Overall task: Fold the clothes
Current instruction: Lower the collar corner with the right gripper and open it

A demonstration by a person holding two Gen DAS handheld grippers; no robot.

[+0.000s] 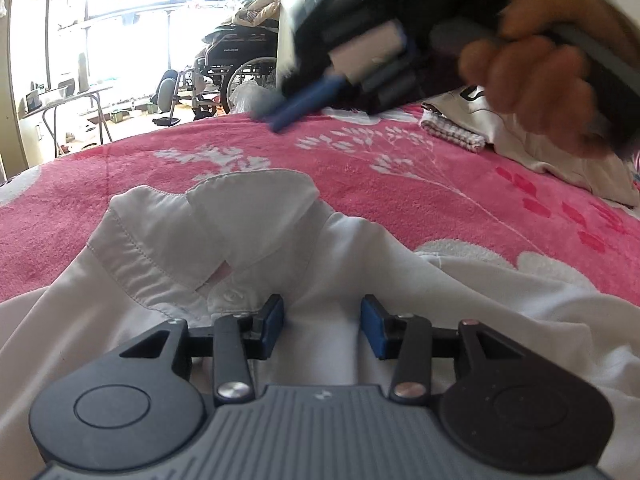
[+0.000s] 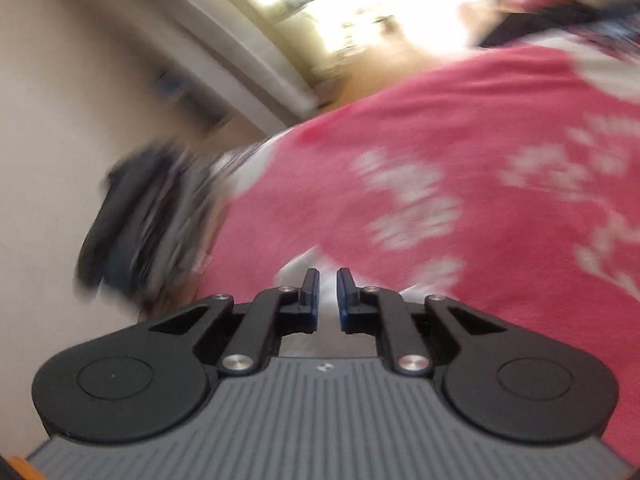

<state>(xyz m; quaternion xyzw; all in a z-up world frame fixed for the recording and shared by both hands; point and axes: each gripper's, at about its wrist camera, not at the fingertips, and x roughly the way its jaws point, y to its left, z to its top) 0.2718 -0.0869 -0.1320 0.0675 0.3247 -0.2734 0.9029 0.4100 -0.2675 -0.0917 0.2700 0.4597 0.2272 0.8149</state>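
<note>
A white collared shirt (image 1: 304,280) is spread on a pink floral blanket (image 1: 400,168), its collar (image 1: 208,220) turned up and a buttoned placket seen just below it. No fold can be made out in the part of the shirt that is in view, so this garment is judged to be at the very start of its folding; sleeves and hem lie outside the frame.

The left gripper (image 1: 322,328) is held low over the shirt just below the collar. Its jaws stand partly open with bare cloth between the blue pads (image 1: 274,324); nothing is pinched, though whether the tips touch the fabric cannot be told.

The right gripper (image 2: 327,288) is seen in its own blurred view with its jaws almost closed, a narrow gap left between them and nothing clearly caught there. A pale patch lies beneath the tips, but what it is cannot be told. From the left wrist view the same tool is seen well above the blanket, gripped by a hand (image 1: 532,76).

Near the far right of the blanket a small pile of clothes (image 1: 520,136) is seen, pale fabric over a checked piece; these appear already laid aside, perhaps folded. A wheelchair (image 1: 236,68) stands by the bright window beyond the bed.

What is left, as judged: the shirt sides and sleeves are to be brought in and the body doubled.
</note>
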